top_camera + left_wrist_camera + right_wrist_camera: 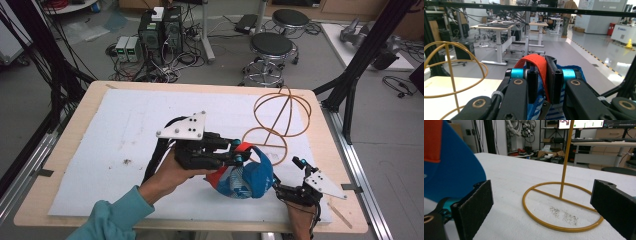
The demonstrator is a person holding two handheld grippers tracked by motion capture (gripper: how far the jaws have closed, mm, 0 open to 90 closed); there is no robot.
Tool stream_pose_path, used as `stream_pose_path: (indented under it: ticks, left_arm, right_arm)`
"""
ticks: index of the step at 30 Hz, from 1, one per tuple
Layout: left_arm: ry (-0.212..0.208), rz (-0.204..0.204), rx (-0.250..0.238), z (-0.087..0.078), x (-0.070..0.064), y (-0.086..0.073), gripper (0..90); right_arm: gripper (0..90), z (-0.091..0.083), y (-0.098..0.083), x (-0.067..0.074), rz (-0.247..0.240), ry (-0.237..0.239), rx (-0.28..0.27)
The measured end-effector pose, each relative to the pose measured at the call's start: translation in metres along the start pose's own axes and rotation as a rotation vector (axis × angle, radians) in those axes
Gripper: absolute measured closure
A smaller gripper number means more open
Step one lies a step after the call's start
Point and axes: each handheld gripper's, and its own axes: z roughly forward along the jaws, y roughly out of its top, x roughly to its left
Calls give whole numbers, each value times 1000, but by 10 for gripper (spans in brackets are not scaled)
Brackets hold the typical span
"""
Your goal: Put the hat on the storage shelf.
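On white pad [125,145] – left claw [239,152] clamps cap [250,180]; right claw [286,176] agape – lab floor [90,55] beyond.

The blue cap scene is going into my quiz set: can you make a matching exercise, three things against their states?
Things:
1. left gripper
2. right gripper
3. wire stand

States:
A. fingers wide apart, nothing between them
B. standing upright on the white mat
C. fingers closed on the orange strap of the blue cap

Pairs: 1-C, 2-A, 3-B
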Motion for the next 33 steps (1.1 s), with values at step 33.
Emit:
stream_pose_path:
  ticks: [33]
  left_arm:
    - [387, -47, 226, -28, 93, -79, 811]
  right_arm:
    - [34, 0, 0, 0, -3, 0, 3]
